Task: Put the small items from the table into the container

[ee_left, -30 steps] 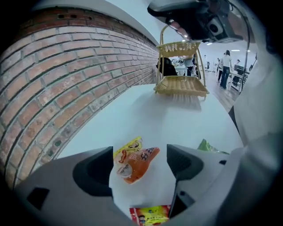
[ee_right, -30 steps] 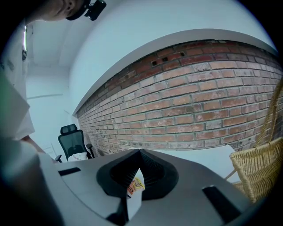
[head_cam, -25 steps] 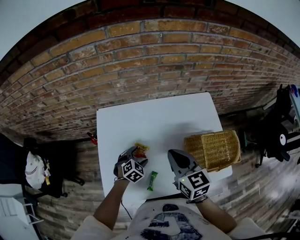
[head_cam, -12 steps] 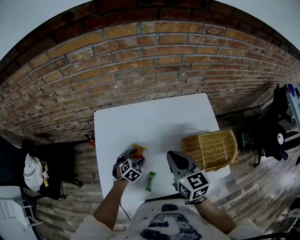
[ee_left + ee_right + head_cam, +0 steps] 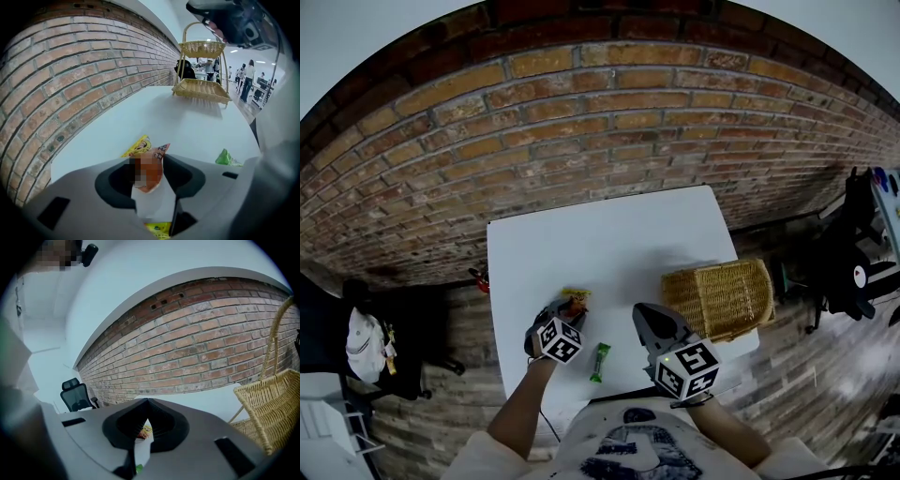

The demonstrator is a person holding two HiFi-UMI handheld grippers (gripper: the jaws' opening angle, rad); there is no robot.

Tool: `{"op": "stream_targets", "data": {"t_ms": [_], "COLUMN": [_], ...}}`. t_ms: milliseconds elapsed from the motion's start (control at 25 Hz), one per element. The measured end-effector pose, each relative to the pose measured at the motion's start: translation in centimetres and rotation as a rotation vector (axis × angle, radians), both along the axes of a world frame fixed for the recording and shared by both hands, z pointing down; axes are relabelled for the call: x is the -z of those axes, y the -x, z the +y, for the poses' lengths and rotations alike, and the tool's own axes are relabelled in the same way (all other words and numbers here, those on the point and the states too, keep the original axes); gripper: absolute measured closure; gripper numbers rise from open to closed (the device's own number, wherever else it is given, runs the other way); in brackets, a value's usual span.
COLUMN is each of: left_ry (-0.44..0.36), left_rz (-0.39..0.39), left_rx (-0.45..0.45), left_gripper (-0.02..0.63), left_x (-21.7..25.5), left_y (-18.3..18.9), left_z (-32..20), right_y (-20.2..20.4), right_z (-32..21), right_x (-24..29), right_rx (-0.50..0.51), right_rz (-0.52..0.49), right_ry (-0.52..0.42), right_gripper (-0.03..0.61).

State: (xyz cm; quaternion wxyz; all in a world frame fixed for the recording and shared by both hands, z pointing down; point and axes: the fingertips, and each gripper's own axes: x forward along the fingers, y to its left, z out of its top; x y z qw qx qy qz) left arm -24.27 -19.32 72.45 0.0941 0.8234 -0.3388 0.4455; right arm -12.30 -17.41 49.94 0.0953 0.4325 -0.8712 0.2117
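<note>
On the white table [image 5: 591, 239], my left gripper [image 5: 570, 309] points down at an orange snack packet [image 5: 149, 169]. Its jaws are closing, the packet fills the gap between them, and both pads touch its sides. A yellow packet [image 5: 137, 146] lies just beyond it. To the right of it a green packet [image 5: 600, 361] lies near the table's front edge. The wicker basket [image 5: 722, 298] with its tall handle stands at the table's right end. My right gripper [image 5: 647, 314] hovers left of the basket, its jaws shut with nothing in them.
A brick wall runs behind the table. Left of the table stands a dark office chair [image 5: 366, 337] with things on it. Dark equipment [image 5: 853, 253] sits right of the table, past the basket. The table's front edge is close to my body.
The left gripper's jaws have narrowed round the orange packet. Neither hand has shifted noticeably.
</note>
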Motion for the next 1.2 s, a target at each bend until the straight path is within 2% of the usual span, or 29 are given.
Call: {"op": "stream_targets", "data": {"t_ms": [200,600,920,1200], "left_ry": [0.001,-0.055,-0.126,-0.209], "left_rz": [0.029,0.077,0.112,0.145], "left_rx": [0.033,0.109,0.187,0.248], "left_gripper": [0.413,0.440,0.442,0.442], "left_x": [0.4,3.5,8.5,13.7], "left_y": [0.1,0.5,0.2,-2.2], "left_z": [-0.3,-1.0,-0.2,1.6], "right_y": [-0.2,-0.4,-1.9,-3.6], "right_z": [0.1,0.4,1.1,2.4], "right_x": [0.0,0.3,0.9,3.0], "right_rx": [-0.003,0.000,0.017,0.053], "right_rz": [0.003,-0.015,-0.033,-0.065], "right_ry": [0.005,0.001,-0.010,-0.050], "right_gripper": [0.558,0.558,0.558,0.558]}}
